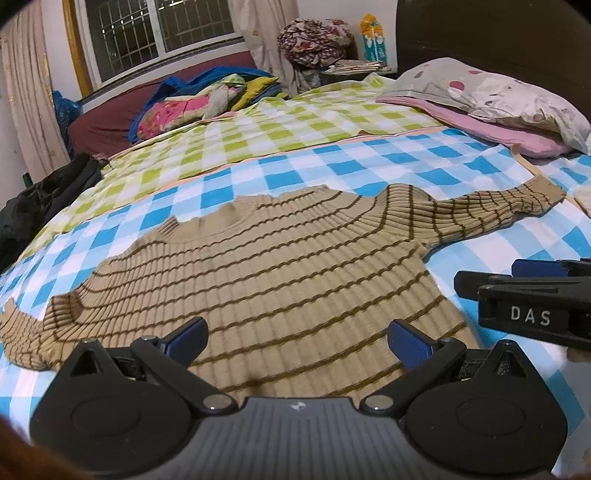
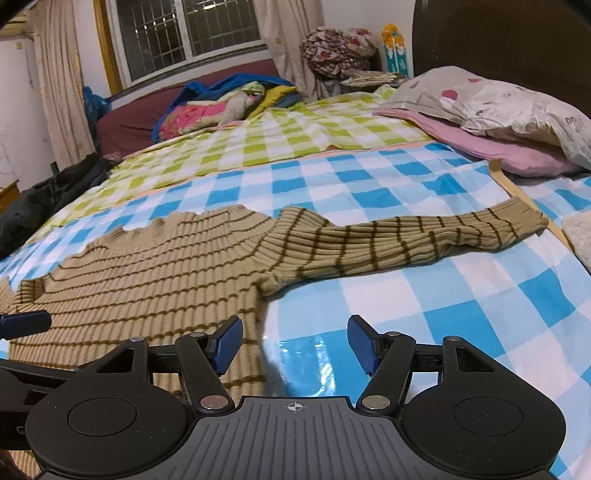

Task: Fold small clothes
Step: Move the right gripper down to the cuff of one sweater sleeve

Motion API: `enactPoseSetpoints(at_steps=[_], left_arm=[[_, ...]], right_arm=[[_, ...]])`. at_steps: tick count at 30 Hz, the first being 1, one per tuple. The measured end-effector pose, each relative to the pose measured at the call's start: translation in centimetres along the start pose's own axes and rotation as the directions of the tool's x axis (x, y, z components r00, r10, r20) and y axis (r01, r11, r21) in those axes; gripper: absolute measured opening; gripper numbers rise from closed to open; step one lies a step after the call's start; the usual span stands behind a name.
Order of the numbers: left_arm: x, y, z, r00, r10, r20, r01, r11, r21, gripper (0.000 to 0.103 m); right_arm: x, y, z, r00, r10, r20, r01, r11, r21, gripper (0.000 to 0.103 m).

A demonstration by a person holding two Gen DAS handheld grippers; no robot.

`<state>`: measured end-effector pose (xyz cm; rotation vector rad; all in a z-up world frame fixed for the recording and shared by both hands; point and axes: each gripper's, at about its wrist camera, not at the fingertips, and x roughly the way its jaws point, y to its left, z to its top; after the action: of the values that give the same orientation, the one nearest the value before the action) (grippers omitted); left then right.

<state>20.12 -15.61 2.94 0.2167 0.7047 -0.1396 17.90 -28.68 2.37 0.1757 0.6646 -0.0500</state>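
Item 1, nearest: my left gripper (image 1: pixel 297 341), jaws spread wide and holding nothing, poised over the lower body of the garment. Blue pads (image 1: pixel 408 341) face each other across bare knit.

Item 2: my right gripper (image 2: pixel 295 343), likewise spread and empty, sitting at the sweater's right side edge; its left pad is over the knit, its right pad over the sheet. In the left wrist view it enters from the right edge, just beside the sweater's hem corner.

Item 3: tan ribbed sweater (image 1: pixel 258 266) with thin brown stripes, laid flat on the blue-and-white checked sheet (image 2: pixel 424 302), neckline toward the far side. One sleeve (image 2: pixel 406 236) stretches out to the right, the other (image 1: pixel 26 339) runs off to the left.

Item 4, beyond: green-and-white checked cover (image 1: pixel 258 125).

Item 5: pillow in a spotted case (image 2: pixel 491 99) on a pink pillow, far right, well apart from the sweater.

Item 6: pile of bright bedding (image 1: pixel 207 96), far left-centre.

Item 7, farthest: barred window (image 1: pixel 159 29) with curtains.
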Motion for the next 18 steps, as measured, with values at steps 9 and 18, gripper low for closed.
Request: enactPoseSetpoints(at_steps=[9,18], left_arm=[[0.2,-0.9,0.0,1.000,0.010,-0.003,-0.010,1.000,0.019,0.103],[0.0,-1.4,0.7,1.000,0.023,0.012,-0.024,0.999,0.037,0.103]], right_arm=[[-0.1,-0.3,0.0,1.000,0.011,0.005,-0.010,1.000,-0.003,0.063],[-0.5,-0.4,0.3,1.000,0.021,0.021,-0.021,1.000,-0.007,0.063]])
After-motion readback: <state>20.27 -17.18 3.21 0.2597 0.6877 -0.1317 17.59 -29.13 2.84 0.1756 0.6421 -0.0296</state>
